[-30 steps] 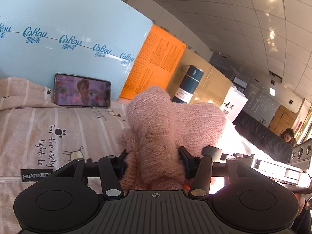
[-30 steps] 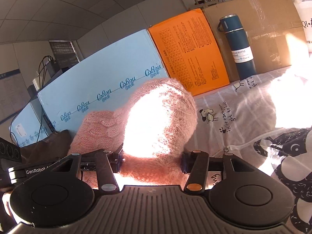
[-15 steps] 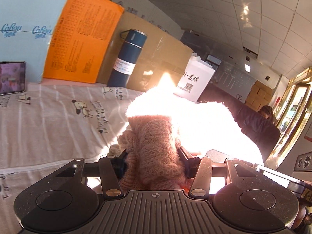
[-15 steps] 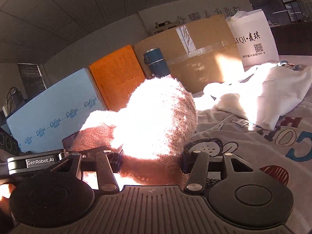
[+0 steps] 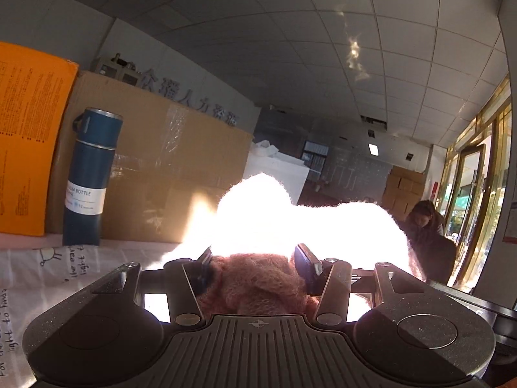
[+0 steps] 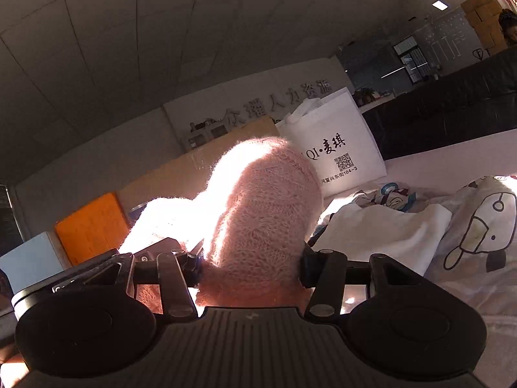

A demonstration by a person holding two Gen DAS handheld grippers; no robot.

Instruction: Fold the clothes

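"104-3" on white bag

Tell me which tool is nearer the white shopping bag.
Right, probably. The right tool, shut on the pink knitted sweater, has the white shopping bag just beyond it to the right. From the left tool, the bag sits farther back behind the sweater.
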